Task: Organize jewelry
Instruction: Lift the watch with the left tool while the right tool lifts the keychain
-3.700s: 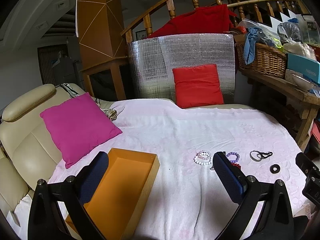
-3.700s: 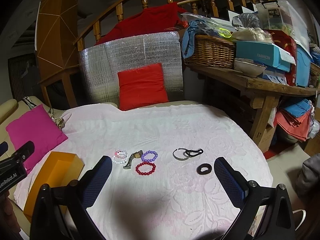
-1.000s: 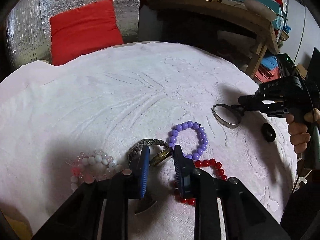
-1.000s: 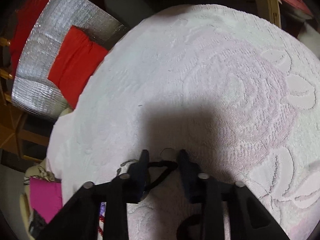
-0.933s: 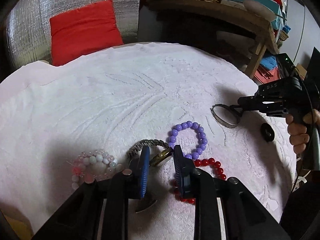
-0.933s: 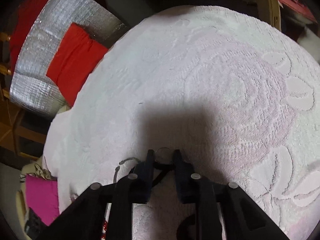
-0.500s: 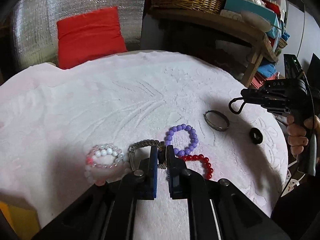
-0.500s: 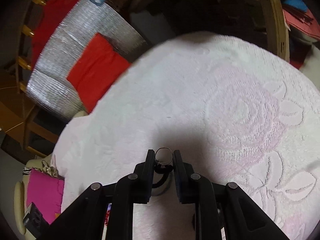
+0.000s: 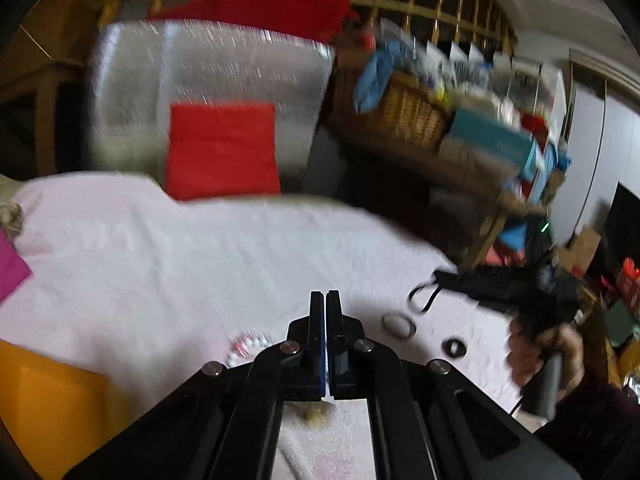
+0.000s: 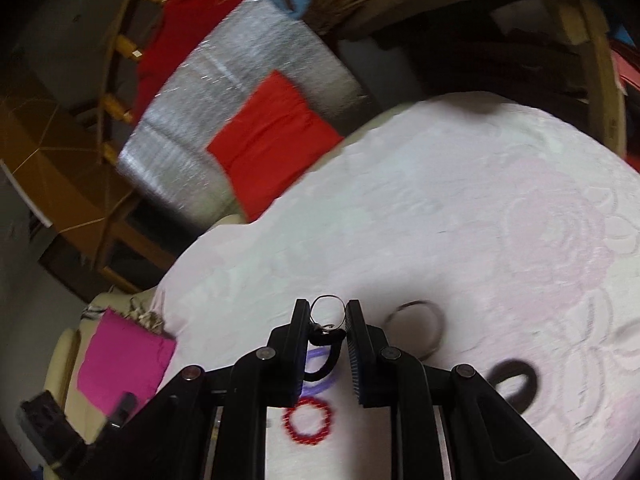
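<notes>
Jewelry is going to the orange box (image 9: 44, 400), at 8 o'clock in the left view. Right gripper (image 10: 328, 312) is pinching a black cord with metal ring (image 10: 327, 312); left gripper (image 9: 325, 300) is fully closed, its load mostly hidden, something pale showing below. Advice: keep both clamps firm, carry low. Pink embossed blanket (image 10: 460, 220) is covering the surface; red cushion (image 9: 222, 150) and wicker basket (image 9: 400, 116) are sitting at 12 o'clock.

Your surface is a sofa under a pale pink embossed blanket (image 10: 460, 208). On it: red bead bracelet (image 10: 310, 420), purple one (image 10: 320, 384) just beside, metal bangle (image 10: 416, 328), black ring (image 10: 514, 386), white bead bracelet (image 9: 250, 342). Orange box (image 9: 48, 400) and magenta cushion (image 10: 124, 364) sit at the far edge.
</notes>
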